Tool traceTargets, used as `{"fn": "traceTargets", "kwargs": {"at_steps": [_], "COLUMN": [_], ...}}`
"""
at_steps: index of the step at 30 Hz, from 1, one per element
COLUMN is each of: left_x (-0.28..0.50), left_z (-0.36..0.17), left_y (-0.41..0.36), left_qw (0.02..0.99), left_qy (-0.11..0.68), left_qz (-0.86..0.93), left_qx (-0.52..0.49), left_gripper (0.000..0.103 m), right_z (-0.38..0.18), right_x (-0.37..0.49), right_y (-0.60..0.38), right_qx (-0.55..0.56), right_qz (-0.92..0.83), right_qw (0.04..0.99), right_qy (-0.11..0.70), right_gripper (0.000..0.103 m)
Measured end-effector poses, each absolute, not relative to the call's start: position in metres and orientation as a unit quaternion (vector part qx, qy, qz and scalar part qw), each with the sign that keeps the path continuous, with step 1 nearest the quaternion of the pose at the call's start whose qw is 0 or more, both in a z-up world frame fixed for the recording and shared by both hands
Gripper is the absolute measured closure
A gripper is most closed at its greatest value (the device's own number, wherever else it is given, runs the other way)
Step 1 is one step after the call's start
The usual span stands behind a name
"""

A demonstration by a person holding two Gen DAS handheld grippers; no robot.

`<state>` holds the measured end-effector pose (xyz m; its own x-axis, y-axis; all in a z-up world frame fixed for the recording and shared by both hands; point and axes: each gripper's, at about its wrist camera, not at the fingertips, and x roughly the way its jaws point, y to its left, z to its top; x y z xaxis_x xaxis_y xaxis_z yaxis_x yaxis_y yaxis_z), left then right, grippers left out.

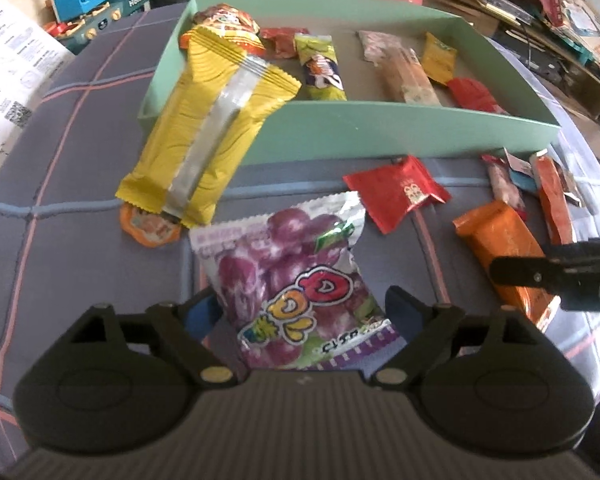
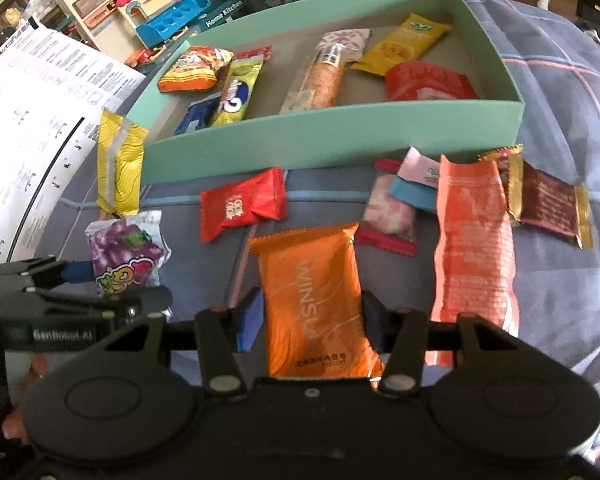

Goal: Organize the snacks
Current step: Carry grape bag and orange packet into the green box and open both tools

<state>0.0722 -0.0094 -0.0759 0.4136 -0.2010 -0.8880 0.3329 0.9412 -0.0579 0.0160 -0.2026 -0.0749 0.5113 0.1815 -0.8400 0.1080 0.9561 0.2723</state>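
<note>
Your left gripper (image 1: 300, 312) stands spread wide around the purple grape candy bag (image 1: 292, 280), blue pads on either side of it and clear of the foil; the bag lies flat on the plaid cloth (image 1: 80, 240). Your right gripper (image 2: 308, 316) likewise straddles the orange packet (image 2: 312, 300), one pad a little off its left edge, the other right at its right edge; whether that one touches, you cannot tell.

Just beyond the grape bag, a red square packet (image 1: 396, 192) lies on the cloth, and to its left a long yellow wrapper (image 1: 208, 132) leans over the near corner of the green box (image 1: 380, 128), with its lower end on a small orange pouch (image 1: 150, 226).

Right of your orange packet lies a long salmon-coloured wrapper (image 2: 474, 240). Past it are a pink-and-blue sweet (image 2: 416, 184), a clear pack with red ends (image 2: 388, 212), and a brown-and-gold bar (image 2: 548, 204).

Farther still, the box's near wall stands between these loose snacks and the ones already inside: an orange chip bag (image 2: 194, 68), a green biscuit pack (image 2: 236, 92), a long pale bar (image 2: 324, 76), a yellow packet (image 2: 400, 46) and a red packet (image 2: 428, 82).
</note>
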Motion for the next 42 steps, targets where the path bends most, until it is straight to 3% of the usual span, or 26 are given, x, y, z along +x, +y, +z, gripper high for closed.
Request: {"fn": "traceTargets", "kwargs": {"at_steps": [7,11,15,27,42], "left_x": [0.068,0.062,0.06,0.061,0.174], "left_z": [-0.081,-0.076,-0.068,-0.025,0.027], "left_y": [-0.018,-0.016,-0.016,-0.021,-0.073], "left_qw": [0.837,0.842,0.845,0.862,0.88], "left_qy": [0.52,0.513,0.508,0.472,0.438], "left_qz": [-0.153,-0.155,-0.153,-0.18,-0.182], "left_qx": [0.075,0.068,0.066,0.048,0.022], "left_gripper": [0.029,0.046,0.058,0.06,0.059], "right_z": [-0.077,-0.076,-0.071,-0.04,0.019], "right_x": [0.017,0.013,0.008,0.005,0.084], "right_y": [-0.2,-0.199,-0.196,-0.21,-0.257], "right_qx": [0.149,0.147,0.144,0.168,0.181], "right_qz": [0.021,0.018,0.024,0.03,-0.003], "right_qw": [0.86,0.862,0.867,0.878,0.901], "right_qy": [0.488,0.485,0.477,0.448,0.394], "right_gripper": [0.049,0.052,0.053,0.053,0.053]}}
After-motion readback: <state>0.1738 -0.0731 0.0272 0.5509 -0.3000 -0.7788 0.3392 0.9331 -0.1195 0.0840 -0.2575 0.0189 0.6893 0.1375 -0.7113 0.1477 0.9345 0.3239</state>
